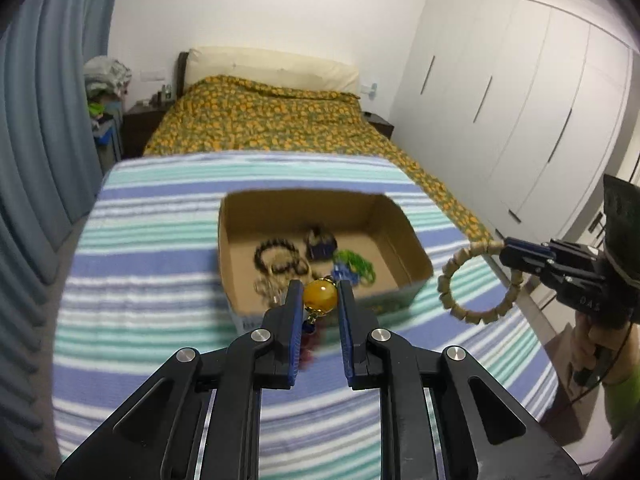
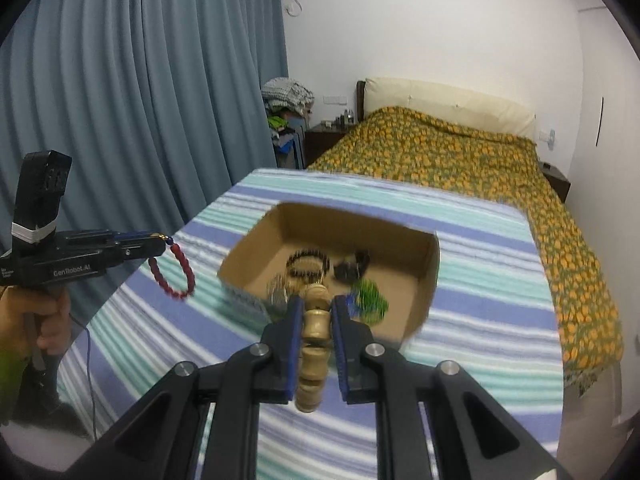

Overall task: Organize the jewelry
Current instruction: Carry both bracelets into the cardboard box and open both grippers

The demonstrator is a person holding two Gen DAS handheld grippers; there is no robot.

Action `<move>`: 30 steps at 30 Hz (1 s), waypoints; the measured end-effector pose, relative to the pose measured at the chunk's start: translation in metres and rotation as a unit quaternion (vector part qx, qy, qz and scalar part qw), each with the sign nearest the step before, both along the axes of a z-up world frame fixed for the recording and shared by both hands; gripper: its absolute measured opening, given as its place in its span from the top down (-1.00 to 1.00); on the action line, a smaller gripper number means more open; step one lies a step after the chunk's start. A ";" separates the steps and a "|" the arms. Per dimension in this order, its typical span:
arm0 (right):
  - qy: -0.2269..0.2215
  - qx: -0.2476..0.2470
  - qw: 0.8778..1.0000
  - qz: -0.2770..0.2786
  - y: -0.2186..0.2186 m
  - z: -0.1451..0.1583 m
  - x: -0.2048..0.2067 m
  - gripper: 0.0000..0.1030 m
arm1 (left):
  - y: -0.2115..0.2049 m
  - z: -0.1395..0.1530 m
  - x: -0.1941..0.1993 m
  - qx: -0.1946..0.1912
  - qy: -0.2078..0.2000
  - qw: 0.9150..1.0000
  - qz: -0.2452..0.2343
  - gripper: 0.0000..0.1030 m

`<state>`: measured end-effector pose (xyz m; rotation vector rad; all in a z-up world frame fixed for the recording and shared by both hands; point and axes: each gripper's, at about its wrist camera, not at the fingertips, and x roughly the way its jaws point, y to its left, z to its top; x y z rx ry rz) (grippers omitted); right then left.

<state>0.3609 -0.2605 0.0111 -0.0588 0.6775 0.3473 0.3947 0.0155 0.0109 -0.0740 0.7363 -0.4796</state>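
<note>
Striped cloth (image 1: 160, 240) under open cardboard box (image 1: 404, 236), which holds dark bead bracelets (image 1: 276, 254) and green beads (image 1: 356, 264). Left gripper (image 1: 319, 294) pinches red bead bracelet (image 2: 172, 270) by its amber bead; right gripper (image 2: 316, 312) clamps tan wooden bracelet (image 1: 476, 280). Both hang beside the box.

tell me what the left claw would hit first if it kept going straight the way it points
Most likely the cardboard box: the left claw, shut on the red bead bracelet by its amber bead, points at the near wall. Depth is unclear, so it might clear the rim and reach the jewelry inside.
</note>
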 end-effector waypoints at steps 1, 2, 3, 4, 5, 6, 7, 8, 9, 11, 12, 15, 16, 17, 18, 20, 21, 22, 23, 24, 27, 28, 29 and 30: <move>-0.002 -0.001 1.000 0.001 0.003 0.002 0.007 0.71 | -0.001 0.001 0.006 0.000 -0.002 1.000 0.000 0.70; -0.003 -0.002 1.000 0.003 0.007 0.004 0.015 0.71 | -0.003 0.003 0.014 0.000 -0.003 1.000 0.000 0.70; -0.003 -0.002 1.000 0.004 0.011 0.005 0.022 0.71 | -0.006 0.003 0.023 0.000 -0.003 1.000 0.000 0.70; -0.002 -0.002 1.000 0.004 0.013 0.005 0.028 0.71 | -0.008 0.003 0.029 -0.001 -0.002 1.000 0.001 0.70; 0.002 -0.001 1.000 0.006 0.017 0.003 0.040 0.71 | -0.011 0.002 0.036 -0.001 0.000 1.000 0.000 0.70; 0.005 0.000 1.000 0.007 0.020 0.002 0.046 0.71 | -0.015 0.000 0.046 0.000 0.002 1.000 -0.001 0.70; 0.009 0.004 1.000 0.007 0.023 -0.001 0.057 0.71 | -0.018 -0.002 0.051 0.001 0.003 1.000 -0.002 0.70; 0.014 0.007 1.000 0.009 0.026 -0.005 0.065 0.71 | -0.022 -0.005 0.058 0.003 0.004 1.000 -0.002 0.70; 0.018 0.010 1.000 0.010 0.030 -0.008 0.072 0.71 | -0.026 -0.010 0.067 0.005 0.008 1.000 -0.003 0.70; 0.027 0.017 0.999 0.013 0.035 -0.018 0.087 0.71 | -0.030 -0.021 0.079 0.005 0.017 1.000 -0.002 0.70; 0.031 0.021 0.999 0.015 0.035 -0.022 0.091 0.71 | -0.032 -0.028 0.086 0.005 0.024 1.000 -0.002 0.70; 0.051 0.038 0.998 0.021 0.036 -0.042 0.109 0.71 | -0.037 -0.049 0.101 0.004 0.044 0.999 -0.001 0.70; 0.060 0.044 0.997 0.022 0.035 -0.051 0.117 0.71 | -0.040 -0.055 0.104 0.004 0.048 0.999 -0.001 0.70; 0.067 0.049 0.996 0.021 0.034 -0.060 0.122 0.71 | -0.041 -0.063 0.108 0.004 0.055 0.998 -0.001 0.70; 0.072 0.052 0.996 0.019 0.033 -0.065 0.125 0.71 | -0.044 -0.070 0.111 0.004 0.061 0.998 -0.001 0.70; 0.092 0.066 0.993 0.014 0.026 -0.085 0.138 0.71 | -0.048 -0.083 0.118 0.009 0.070 0.998 0.000 0.69; 0.102 0.071 0.992 0.012 0.023 -0.094 0.145 0.70 | -0.051 -0.090 0.121 0.016 0.072 0.997 0.002 0.69; 0.110 0.070 0.991 0.006 0.020 -0.103 0.151 0.69 | -0.053 -0.094 0.124 0.024 0.074 0.997 0.005 0.67; 0.114 0.055 0.992 -0.006 0.016 -0.112 0.157 0.67 | -0.055 -0.100 0.127 0.035 0.077 0.996 0.011 0.63; 0.113 0.036 0.993 -0.020 0.017 -0.117 0.158 0.52 | -0.056 -0.105 0.129 0.041 0.080 0.996 0.017 0.56; 0.102 -0.008 0.993 -0.064 0.002 -0.127 0.163 -0.05 | -0.052 -0.109 0.126 0.048 0.071 0.996 0.040 -0.36; 0.094 -0.013 0.993 -0.075 -0.002 -0.125 0.159 -0.06 | -0.051 -0.106 0.123 0.048 0.060 0.996 0.046 -0.49; 0.082 -0.020 0.993 -0.083 -0.007 -0.120 0.152 -0.08 | -0.050 -0.103 0.119 0.049 0.049 0.996 0.050 -0.56; 0.075 -0.025 0.993 -0.084 -0.008 -0.116 0.149 -0.17 | -0.049 -0.098 0.113 0.052 0.038 0.996 0.053 -0.60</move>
